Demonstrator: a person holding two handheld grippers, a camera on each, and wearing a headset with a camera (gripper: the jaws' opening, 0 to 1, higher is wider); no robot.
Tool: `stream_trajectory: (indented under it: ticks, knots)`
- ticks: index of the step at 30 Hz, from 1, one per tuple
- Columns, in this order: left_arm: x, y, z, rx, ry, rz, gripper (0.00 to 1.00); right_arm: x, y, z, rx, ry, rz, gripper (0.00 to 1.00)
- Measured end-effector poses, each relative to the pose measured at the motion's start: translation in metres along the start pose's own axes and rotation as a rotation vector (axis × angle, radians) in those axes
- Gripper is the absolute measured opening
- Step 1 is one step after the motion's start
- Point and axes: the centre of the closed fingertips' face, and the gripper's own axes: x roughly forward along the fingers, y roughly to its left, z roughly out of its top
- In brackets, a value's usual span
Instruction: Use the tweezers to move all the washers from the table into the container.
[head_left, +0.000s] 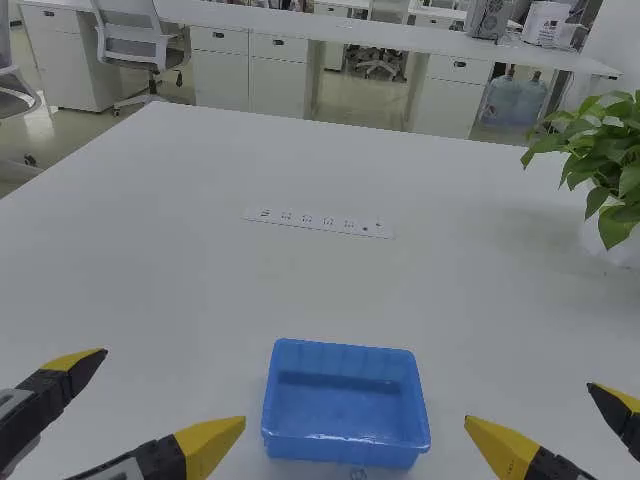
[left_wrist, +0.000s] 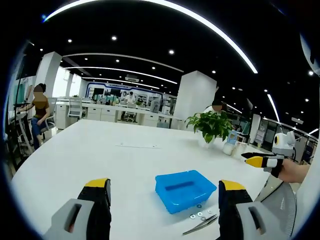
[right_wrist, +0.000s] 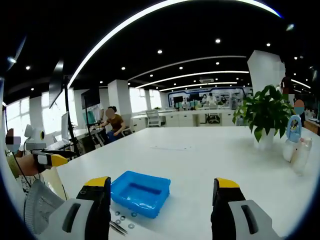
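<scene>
Two sets of jaws stand apart, left gripper (head_left: 165, 390) and right gripper (head_left: 530, 405); we risk scattering the washers (left_wrist: 200, 215) at the bin's (head_left: 340, 450) six o'clock when lifting the adjacent tweezers (left_wrist: 200, 226).

Tweezers (left_wrist: 200, 225) partly hidden behind left gripper (left_wrist: 164, 184), washers (left_wrist: 199, 214) tiny, perhaps 4 or 5

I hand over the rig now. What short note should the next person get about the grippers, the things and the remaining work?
Left gripper: open, empty.
Right gripper: open, empty.
Blue container: on the table between the grippers, looks empty.
Washers: a small group on the table by the container.
Tweezers: lying beside the washers, not picked up.
Done: nothing yet.
Left: take the tweezers, move every washer into the container.
</scene>
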Motion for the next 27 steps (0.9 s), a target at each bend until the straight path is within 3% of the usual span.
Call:
stream_trajectory:
  ticks: [4, 11, 16, 27]
  knots:
    - [0.006, 0.000, -0.004, 0.003, 0.019, -0.019, 0.91, -0.005, 0.000, 0.001, 0.006, -0.005, -0.010, 0.80]
    - [0.018, -0.008, 0.008, 0.018, 0.005, -0.056, 0.91, -0.011, -0.008, -0.002, 0.029, 0.000, -0.045, 0.78]
    - [0.020, -0.013, 0.009, 0.026, 0.006, -0.075, 0.90, -0.010, -0.009, -0.001, 0.038, -0.003, -0.047, 0.77]
    - [0.012, -0.004, 0.004, 0.020, 0.007, -0.044, 0.90, -0.004, -0.008, -0.001, 0.039, 0.008, -0.030, 0.75]
